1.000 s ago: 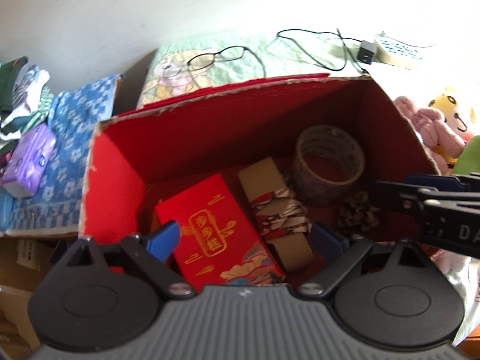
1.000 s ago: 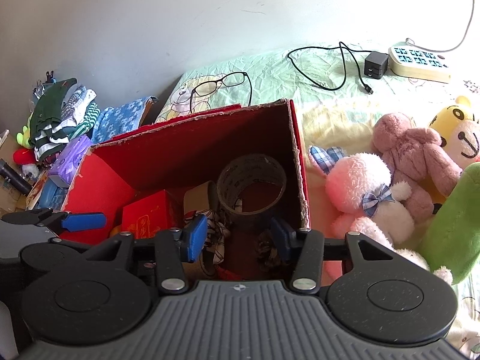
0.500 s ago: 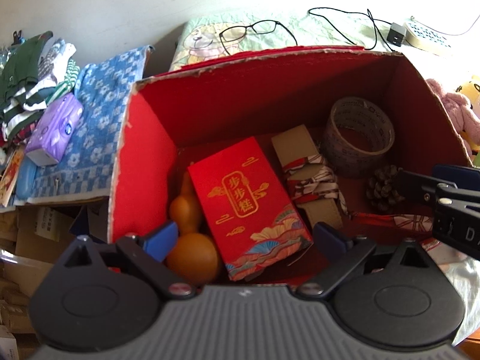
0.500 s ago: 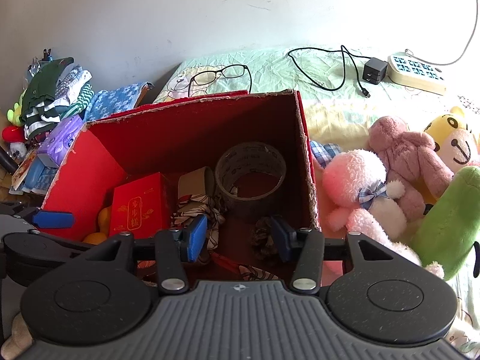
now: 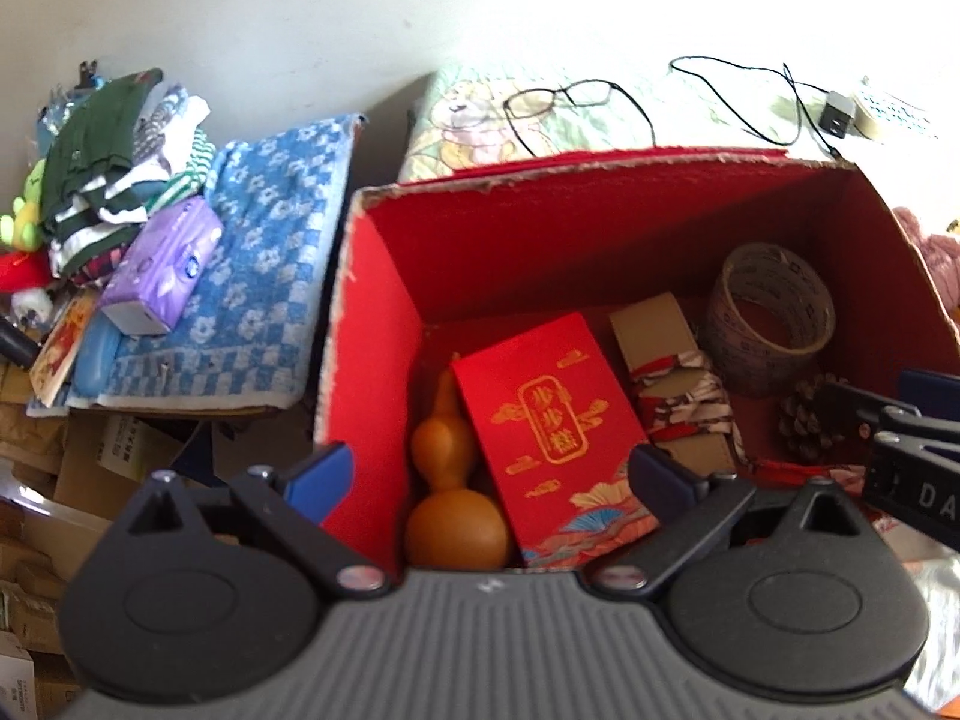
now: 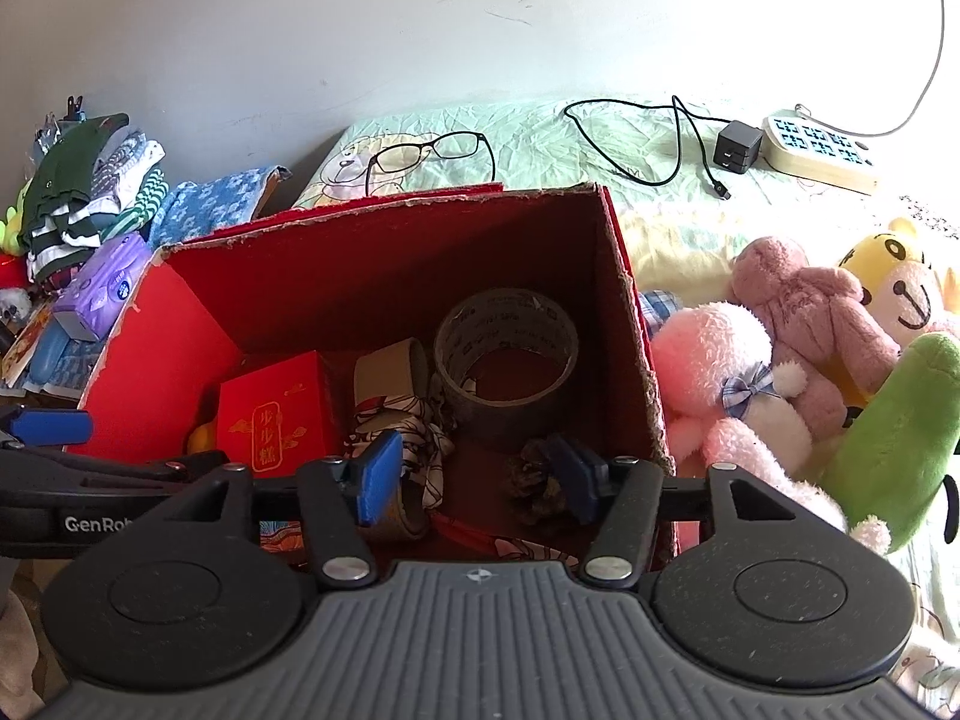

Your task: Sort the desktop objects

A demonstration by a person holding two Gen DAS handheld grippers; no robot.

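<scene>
An open red cardboard box (image 5: 384, 324) (image 6: 630, 312) holds a red packet with gold print (image 5: 546, 414) (image 6: 270, 414), an orange gourd (image 5: 450, 504), a brown card wrapped in patterned ribbon (image 5: 678, 396) (image 6: 396, 414), a tape roll (image 5: 771, 318) (image 6: 507, 354) and a pine cone (image 5: 804, 420) (image 6: 534, 486). My left gripper (image 5: 492, 477) is open and empty above the box's near left side. My right gripper (image 6: 474, 471) is open and empty above the near right side, over the pine cone.
Glasses (image 6: 426, 156), a black charger with cable (image 6: 738, 147) and a power strip (image 6: 819, 150) lie on the green sheet behind the box. Plush toys (image 6: 780, 348) lie right of it. A blue towel (image 5: 258, 276), purple tissue pack (image 5: 162, 264) and folded clothes (image 5: 114, 156) lie left.
Both grippers have pulled back and up from the box, so more of its floor shows, with the gourd now in sight. Both stay open and empty.
</scene>
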